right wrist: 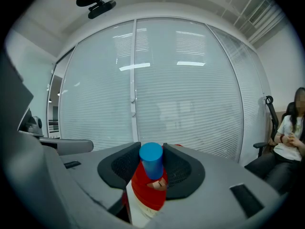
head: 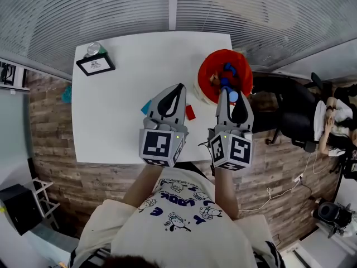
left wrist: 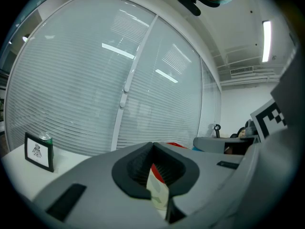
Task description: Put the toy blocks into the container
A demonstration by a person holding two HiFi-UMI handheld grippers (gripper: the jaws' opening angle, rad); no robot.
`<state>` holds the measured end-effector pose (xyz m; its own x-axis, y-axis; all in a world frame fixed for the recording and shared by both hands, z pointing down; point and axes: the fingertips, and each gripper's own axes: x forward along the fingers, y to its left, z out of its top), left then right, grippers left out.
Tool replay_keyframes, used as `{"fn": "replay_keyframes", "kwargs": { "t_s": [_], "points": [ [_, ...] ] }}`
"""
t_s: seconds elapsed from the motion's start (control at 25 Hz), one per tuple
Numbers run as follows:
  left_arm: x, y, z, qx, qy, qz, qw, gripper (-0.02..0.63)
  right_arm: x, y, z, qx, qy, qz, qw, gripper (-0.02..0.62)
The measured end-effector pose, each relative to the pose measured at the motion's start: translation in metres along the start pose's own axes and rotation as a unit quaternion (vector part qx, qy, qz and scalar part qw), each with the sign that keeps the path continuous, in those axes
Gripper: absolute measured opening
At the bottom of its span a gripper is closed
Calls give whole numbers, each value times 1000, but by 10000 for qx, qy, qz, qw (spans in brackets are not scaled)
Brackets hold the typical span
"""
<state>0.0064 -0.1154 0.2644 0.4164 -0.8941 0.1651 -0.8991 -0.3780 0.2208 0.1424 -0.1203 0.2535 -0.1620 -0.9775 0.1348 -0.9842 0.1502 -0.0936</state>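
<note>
right gripper [right wrist: 151, 147]: clamped on blue cylinder block [right wrist: 152, 165] | red container [head: 207, 74]: its 12 o'clock | left gripper [left wrist: 152, 146]: jaws together, empty

Upright blue cylinder block [right wrist: 151, 160] above the red container [head: 205, 71]; red block [head: 190, 112] beside it.

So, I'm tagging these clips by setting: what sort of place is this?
Probably an office room: a glass wall with slatted blinds, a black swivel chair with a person seated beside it, and a plain white table on wood-look flooring.
</note>
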Motion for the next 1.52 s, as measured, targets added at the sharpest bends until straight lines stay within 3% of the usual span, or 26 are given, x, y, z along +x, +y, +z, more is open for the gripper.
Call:
{"fn": "replay_keyframes", "kwargs": {
  "t_s": [0.56,1.52],
  "points": [
    [15,1,-3,5,81,-48,10000,25,15,-11,-13,-8,246,-154,9996,147],
    [15,-15,-7,94,174,-310,9993,25,-1,-6,-9,102,74,-264,9996,149]
  ]
}}
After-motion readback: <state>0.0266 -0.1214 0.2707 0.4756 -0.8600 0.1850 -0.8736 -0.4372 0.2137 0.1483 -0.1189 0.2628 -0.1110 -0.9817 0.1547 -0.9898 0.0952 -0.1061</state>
